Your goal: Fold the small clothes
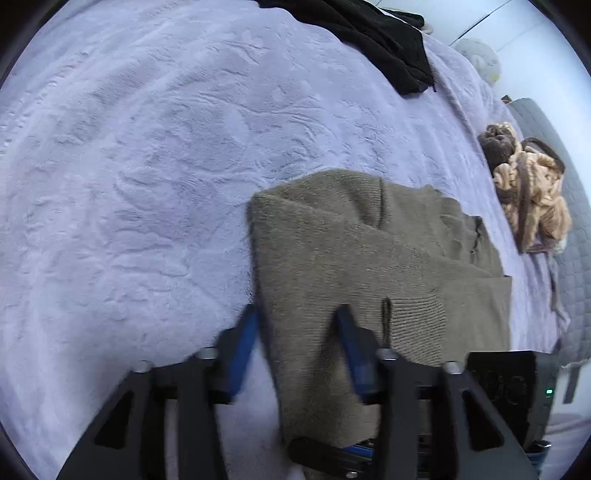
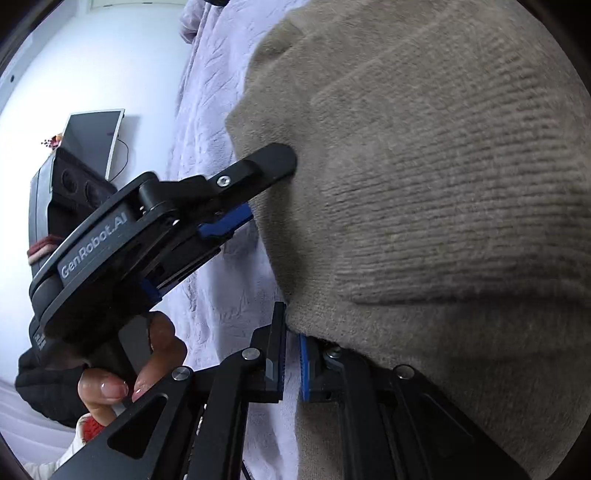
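Note:
A taupe knitted garment [image 1: 354,258] lies folded over on the lavender bedspread [image 1: 129,166]. My left gripper [image 1: 299,317] is open, its blue-padded jaws standing on either side of the garment's near left edge, with cloth lying between them. In the right wrist view the same garment [image 2: 443,184] fills the right side. My right gripper [image 2: 291,332] is shut on a fold of the garment's edge. The left gripper [image 2: 273,184] also shows there, its upper finger resting on top of the knit.
A black garment [image 1: 369,33] lies at the far side of the bed. A tan and brown patterned cloth [image 1: 528,192] is bunched near the right edge on a grey quilt [image 1: 576,236]. A dark screen [image 2: 92,136] leans on the white wall.

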Motion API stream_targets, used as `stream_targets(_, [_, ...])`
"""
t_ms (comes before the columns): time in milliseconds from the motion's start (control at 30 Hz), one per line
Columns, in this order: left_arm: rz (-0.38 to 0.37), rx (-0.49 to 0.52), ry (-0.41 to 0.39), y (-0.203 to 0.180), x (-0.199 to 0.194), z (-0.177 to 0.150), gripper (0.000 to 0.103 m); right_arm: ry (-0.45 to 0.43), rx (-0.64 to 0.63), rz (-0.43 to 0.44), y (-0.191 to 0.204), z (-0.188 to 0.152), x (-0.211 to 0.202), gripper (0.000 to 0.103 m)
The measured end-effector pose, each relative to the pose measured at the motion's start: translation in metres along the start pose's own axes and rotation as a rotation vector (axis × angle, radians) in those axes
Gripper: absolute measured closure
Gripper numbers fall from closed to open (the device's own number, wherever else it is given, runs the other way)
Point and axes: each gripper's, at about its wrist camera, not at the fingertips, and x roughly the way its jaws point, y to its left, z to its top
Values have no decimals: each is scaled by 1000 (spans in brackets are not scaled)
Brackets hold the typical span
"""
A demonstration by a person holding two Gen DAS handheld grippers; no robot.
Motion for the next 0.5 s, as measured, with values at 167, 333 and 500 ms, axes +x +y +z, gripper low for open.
stream_targets(167, [127,38,-43,-4,-19,-10,31,65,-51,-33,12,-3,-18,93])
stream_targets(333, [242,11,-38,-5,-28,-29,12,86,-48,-68,8,-18,-48,81])
stream_targets(500, [289,2,-29,-14,-36,-55,5,80,-47,-97,7,-28,-75,54])
